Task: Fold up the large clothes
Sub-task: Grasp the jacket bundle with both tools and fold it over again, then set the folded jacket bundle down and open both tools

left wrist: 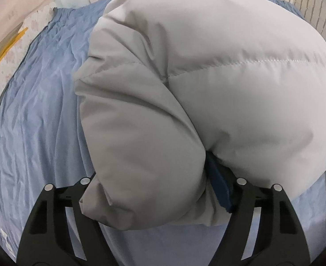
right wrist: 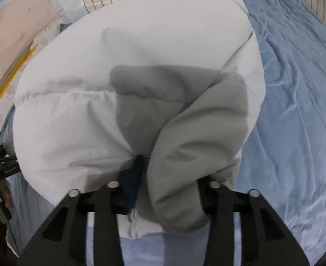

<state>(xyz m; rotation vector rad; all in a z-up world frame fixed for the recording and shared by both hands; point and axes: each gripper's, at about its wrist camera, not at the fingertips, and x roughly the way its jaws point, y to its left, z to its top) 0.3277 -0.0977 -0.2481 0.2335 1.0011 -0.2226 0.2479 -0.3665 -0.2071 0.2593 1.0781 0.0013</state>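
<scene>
Together, two tools and one garment appear: the left tool (left wrist: 160, 199) and the right tool (right wrist: 163, 201) each clamp bunched folds of a single puffy light-grey quilted jacket (left wrist: 207, 84), held over a bed covered by one wrinkled blue sheet (left wrist: 40, 110). Stitched seams cross its padded panels, and dark blue trim (left wrist: 220, 188) shows near the grip. Only the right view shows a faint green mark (right wrist: 174, 154) on the jacket.

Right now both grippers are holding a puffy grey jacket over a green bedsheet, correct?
Not quite: the bedsheet is blue, not green, as both wrist views show. The rest holds: the left gripper and the right gripper each have the puffy grey jacket between their fingers.
</scene>
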